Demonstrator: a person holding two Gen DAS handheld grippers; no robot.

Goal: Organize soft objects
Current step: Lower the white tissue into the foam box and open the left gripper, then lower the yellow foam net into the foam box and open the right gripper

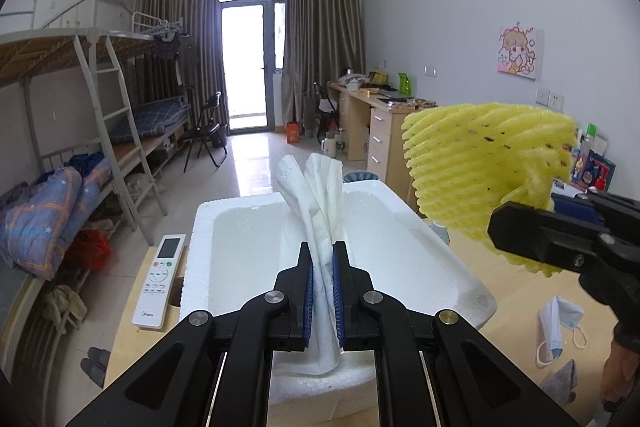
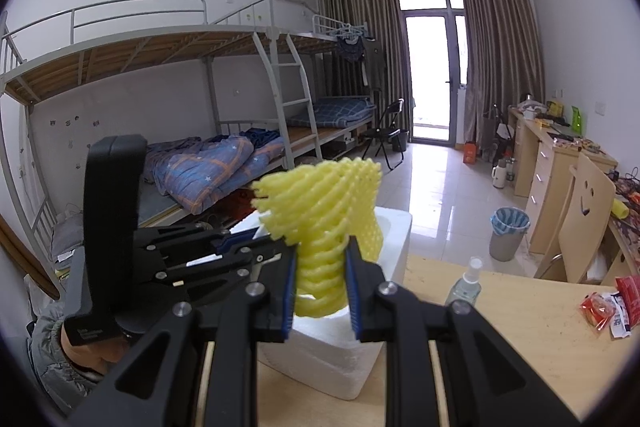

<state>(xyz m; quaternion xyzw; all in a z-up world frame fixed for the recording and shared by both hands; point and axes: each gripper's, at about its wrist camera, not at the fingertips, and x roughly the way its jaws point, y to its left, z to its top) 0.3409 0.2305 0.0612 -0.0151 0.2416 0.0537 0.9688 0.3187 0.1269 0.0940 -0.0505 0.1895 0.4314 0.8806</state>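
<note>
My left gripper [image 1: 322, 259] is shut on a white soft sheet [image 1: 316, 195] and holds it upright over the open white foam box [image 1: 460, 267]. My right gripper [image 2: 322, 259] is shut on a yellow foam net [image 2: 324, 215] and holds it above the foam box [image 2: 332, 355]. In the left wrist view the yellow net [image 1: 484, 167] and the right gripper body show at the right, above the box's right rim. In the right wrist view the left gripper's body [image 2: 168, 259] shows to the left, over the box.
A white remote [image 1: 160, 281] lies left of the box on the wooden table [image 1: 516, 315]. A face mask [image 1: 558, 331] and a grey cloth [image 1: 558, 383] lie at the right. A spray bottle [image 2: 466, 281] and red snack packets [image 2: 612, 307] lie on the table.
</note>
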